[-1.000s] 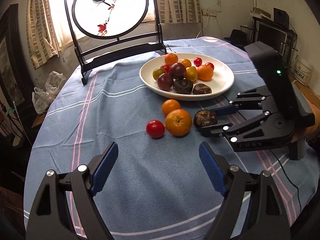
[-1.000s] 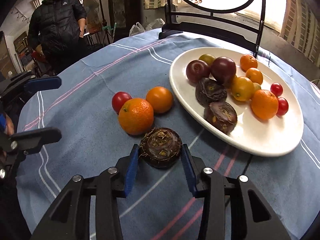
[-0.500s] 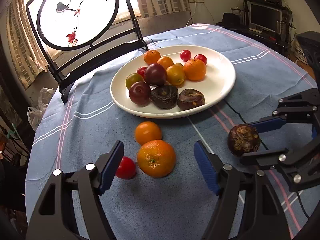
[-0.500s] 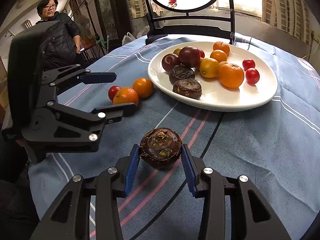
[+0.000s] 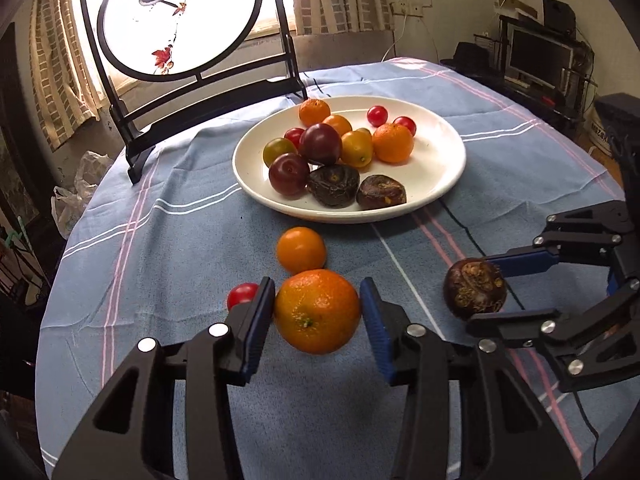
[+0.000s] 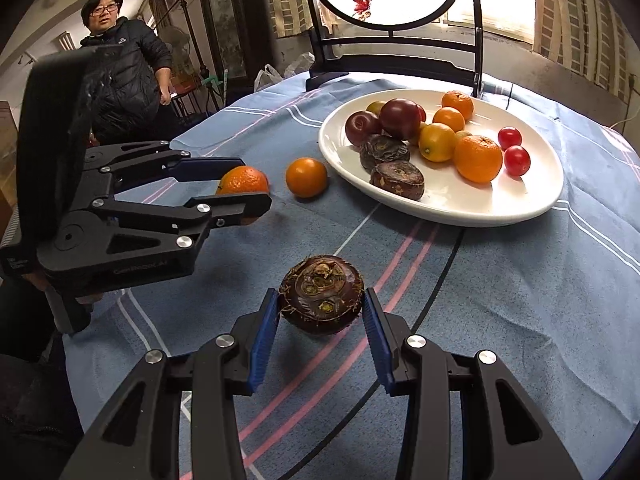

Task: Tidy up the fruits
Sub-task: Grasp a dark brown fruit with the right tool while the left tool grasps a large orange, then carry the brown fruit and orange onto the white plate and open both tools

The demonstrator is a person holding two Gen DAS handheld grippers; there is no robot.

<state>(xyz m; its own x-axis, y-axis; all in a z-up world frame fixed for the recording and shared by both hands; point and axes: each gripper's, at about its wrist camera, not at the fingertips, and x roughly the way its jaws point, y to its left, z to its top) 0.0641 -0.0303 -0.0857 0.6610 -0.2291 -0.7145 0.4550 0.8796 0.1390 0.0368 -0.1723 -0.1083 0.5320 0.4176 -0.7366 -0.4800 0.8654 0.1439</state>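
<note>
My left gripper (image 5: 318,312) is shut on a large orange (image 5: 317,311) near the table's front; it also shows in the right wrist view (image 6: 232,190) around that orange (image 6: 243,180). My right gripper (image 6: 322,320) is shut on a dark brown water chestnut (image 6: 322,294), held above the cloth, also seen in the left wrist view (image 5: 474,289). A white plate (image 5: 436,168) holds several fruits: oranges, plums, cherry tomatoes and two water chestnuts. A small orange (image 5: 301,250) and a cherry tomato (image 5: 241,294) lie on the cloth before the plate.
The round table wears a blue striped cloth (image 5: 168,240). A black framed round screen (image 5: 180,20) stands at the back behind the plate. A person in a black jacket (image 6: 120,68) stands beyond the table's far left edge in the right wrist view.
My left gripper moved forward and closed on the large orange. My right gripper, still holding the water chestnut, drew back a little from the plate.
</note>
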